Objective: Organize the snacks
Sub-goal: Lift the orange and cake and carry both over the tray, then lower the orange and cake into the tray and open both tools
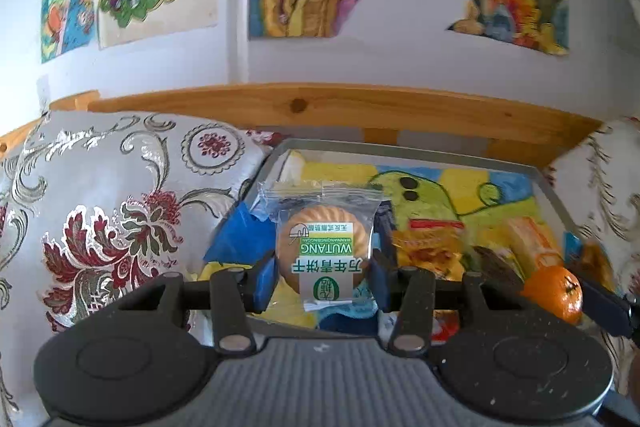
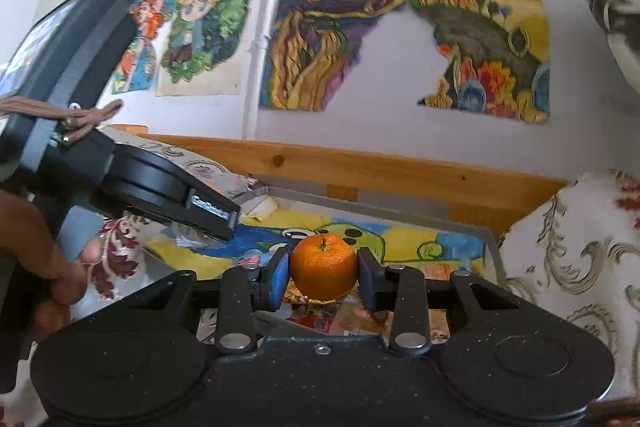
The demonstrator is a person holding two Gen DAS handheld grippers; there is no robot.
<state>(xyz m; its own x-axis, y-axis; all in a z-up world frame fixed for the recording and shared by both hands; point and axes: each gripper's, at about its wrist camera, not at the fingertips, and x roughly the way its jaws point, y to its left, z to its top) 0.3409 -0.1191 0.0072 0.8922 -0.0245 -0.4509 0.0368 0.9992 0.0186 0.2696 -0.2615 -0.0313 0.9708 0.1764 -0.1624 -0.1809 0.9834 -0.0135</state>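
Drawings are covering the wall behind; a grey tray [image 1: 558, 195] is sitting between cushions. My left tongs [image 1: 323, 277] are clamping a wrapped biscuit [image 1: 322, 247], my right tongs [image 2: 323, 273] a mandarin [image 2: 323, 267], both above the tray. Several snacks [image 1: 436, 251] are lying inside it, near its right edge; sorting looks partway done, I judge.

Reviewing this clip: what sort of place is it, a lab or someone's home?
Most likely a home living room or bedroom. Hand-coloured drawings are taped to the white wall, floral brocade cushions lean against a pine wooden frame, and snacks lie in a tray.

One biscuit packet [image 1: 323, 247], one mandarin [image 2: 323, 266], two cushions [image 1: 120, 211].
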